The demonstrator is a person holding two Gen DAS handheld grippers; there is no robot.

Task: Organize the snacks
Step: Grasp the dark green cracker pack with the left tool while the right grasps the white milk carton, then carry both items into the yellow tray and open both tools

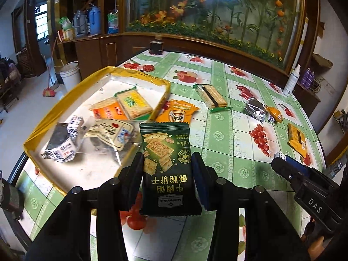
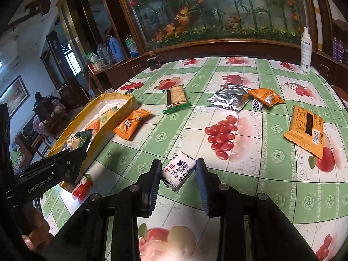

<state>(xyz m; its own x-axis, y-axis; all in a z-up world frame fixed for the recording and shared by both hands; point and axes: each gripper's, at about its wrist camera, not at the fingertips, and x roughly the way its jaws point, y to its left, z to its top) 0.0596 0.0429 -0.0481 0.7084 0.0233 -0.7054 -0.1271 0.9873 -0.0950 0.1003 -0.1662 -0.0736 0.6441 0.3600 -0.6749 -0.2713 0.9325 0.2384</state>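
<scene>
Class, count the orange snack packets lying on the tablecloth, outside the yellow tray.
3. One orange foil packet lies beside the yellow tray, one crumpled orange packet beside the silver pouch, one flat orange packet lies far right. None seems hidden.

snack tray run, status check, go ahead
Left gripper shut on dark green cracker pack beside yellow tray. Right gripper shut on white milk candy. Nothing blocking.

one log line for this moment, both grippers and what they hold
left gripper: shut on green cracker packet beside yellow tray | right gripper: shut on white milk candy above table
</scene>
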